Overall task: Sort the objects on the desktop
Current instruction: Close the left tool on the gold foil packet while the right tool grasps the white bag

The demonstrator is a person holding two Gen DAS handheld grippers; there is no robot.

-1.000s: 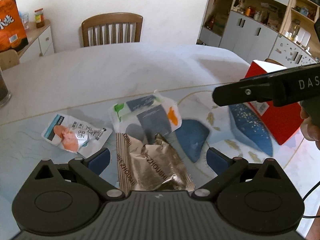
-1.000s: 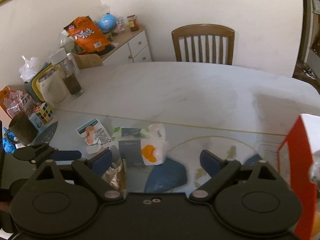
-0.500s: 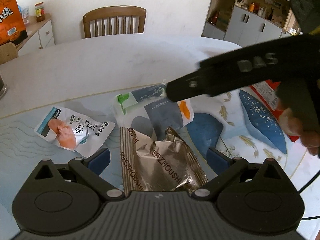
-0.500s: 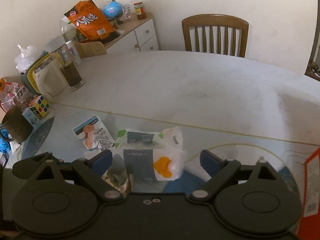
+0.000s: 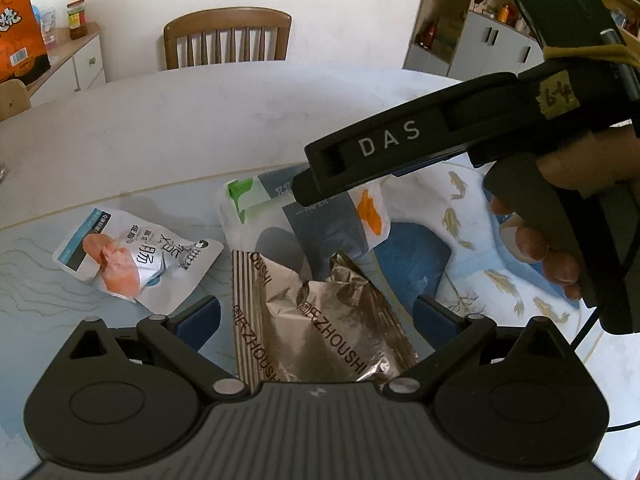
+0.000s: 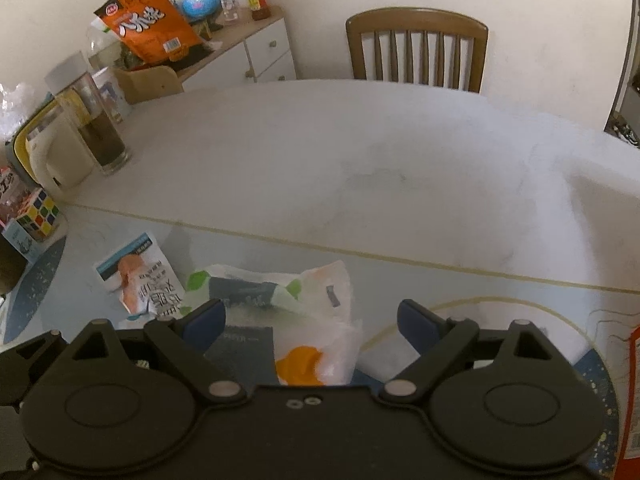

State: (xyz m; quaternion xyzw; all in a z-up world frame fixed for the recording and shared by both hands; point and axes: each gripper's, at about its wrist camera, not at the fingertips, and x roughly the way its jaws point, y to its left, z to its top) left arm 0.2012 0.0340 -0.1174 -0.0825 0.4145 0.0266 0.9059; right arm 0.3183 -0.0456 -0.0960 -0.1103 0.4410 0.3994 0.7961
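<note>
A crumpled gold foil packet lies on the glass table top between the blue pads of my left gripper, which stands open around it. Just beyond lies a white tissue pack with a grey label and an orange spot. My right gripper is open and low over that tissue pack, its pads to either side. Its black frame crosses the left wrist view, held by a hand. A white sausage snack packet lies to the left.
A red box stands at the right edge. At the left are a Rubik's cube, a dark glass and a white jug. A wooden chair stands behind the table, with a cabinet bearing an orange bag.
The right gripper has swung left and down from beside the red box to over the tissue pack. The left gripper has edged forward over the foil packet. Both stayed open.
</note>
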